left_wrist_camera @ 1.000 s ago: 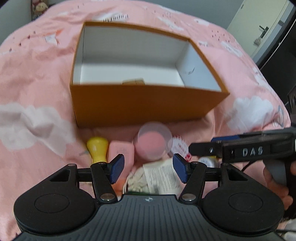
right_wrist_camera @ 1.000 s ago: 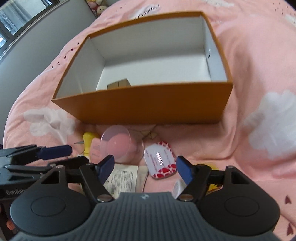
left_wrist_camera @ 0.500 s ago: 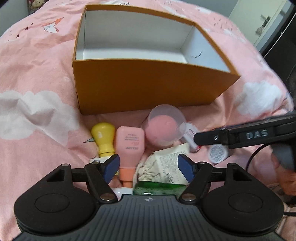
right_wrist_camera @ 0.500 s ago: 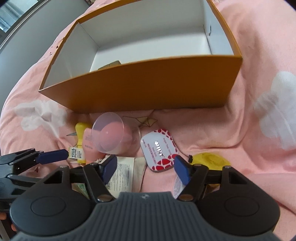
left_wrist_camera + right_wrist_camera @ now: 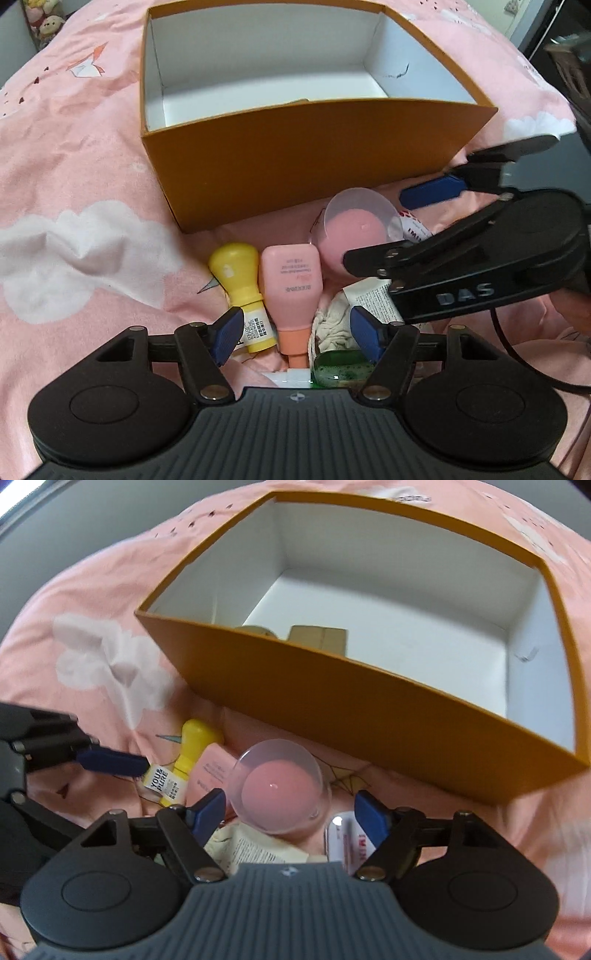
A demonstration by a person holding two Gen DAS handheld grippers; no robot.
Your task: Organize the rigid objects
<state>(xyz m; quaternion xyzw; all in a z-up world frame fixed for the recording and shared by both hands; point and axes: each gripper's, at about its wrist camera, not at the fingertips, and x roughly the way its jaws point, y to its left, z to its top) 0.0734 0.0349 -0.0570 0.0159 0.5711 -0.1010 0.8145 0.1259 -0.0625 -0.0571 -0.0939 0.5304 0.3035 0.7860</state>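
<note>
An orange box [image 5: 295, 147] with a white inside stands open on the pink bedding; it also shows in the right wrist view [image 5: 369, 701], with small brown items [image 5: 319, 637] inside. In front lie a yellow bottle [image 5: 240, 280], a pink tube [image 5: 291, 284] and a clear case with a pink sponge [image 5: 351, 229]. My left gripper [image 5: 295, 336] is open around the pink tube's cap end. My right gripper [image 5: 291, 808] is open on either side of the sponge case [image 5: 280, 786]; it also shows in the left wrist view [image 5: 424, 221].
A red and white tin [image 5: 347, 842] lies right of the case. A cloth pouch with a paper label [image 5: 340, 321] and a green item [image 5: 343, 369] lie near my left gripper. The yellow bottle [image 5: 188, 749] lies near the left gripper's finger [image 5: 110, 762]. Pink bedding [image 5: 74, 184] surrounds everything.
Both grippers have moved closer to the pile. My right gripper has swung left and now brackets the sponge case. My left gripper now sits over the pink tube.
</note>
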